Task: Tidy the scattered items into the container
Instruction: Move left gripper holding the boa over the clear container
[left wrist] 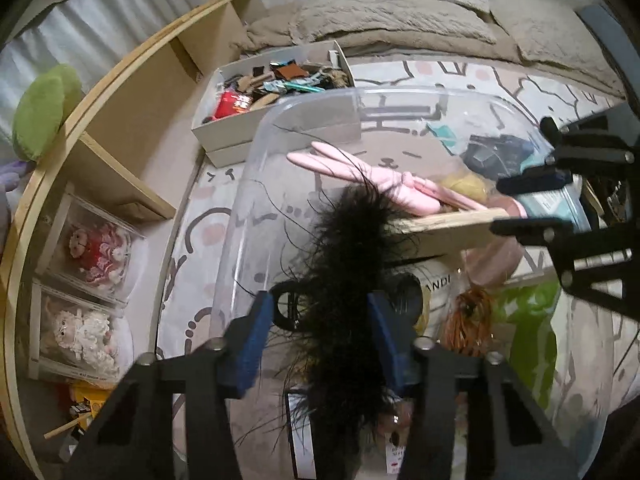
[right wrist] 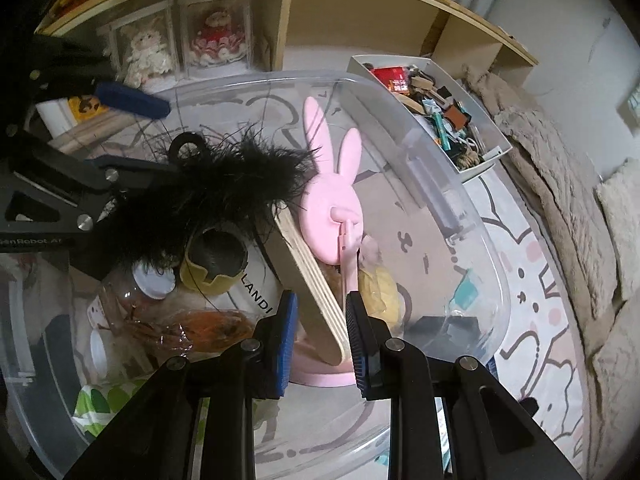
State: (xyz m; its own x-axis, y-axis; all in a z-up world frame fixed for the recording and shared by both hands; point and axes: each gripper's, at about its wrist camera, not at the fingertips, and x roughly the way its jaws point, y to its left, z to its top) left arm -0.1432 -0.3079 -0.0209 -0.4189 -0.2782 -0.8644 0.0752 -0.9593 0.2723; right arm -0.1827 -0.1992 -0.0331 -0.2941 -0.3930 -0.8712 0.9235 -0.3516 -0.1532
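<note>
Patterned rug (left wrist: 192, 240); fluffy black feather boa (left wrist: 344, 248) over clear tub (left wrist: 256, 184)

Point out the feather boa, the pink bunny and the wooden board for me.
feather boa (left wrist: 344, 240): left wrist view, fluffy middle.
pink bunny (right wrist: 330, 204): right wrist view, round face.
wooden board (right wrist: 316, 288): right wrist view, layered edge.

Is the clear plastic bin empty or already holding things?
Holding things: the clear plastic bin contains a pink bunny-eared item, a plywood board and black feathers.
</note>
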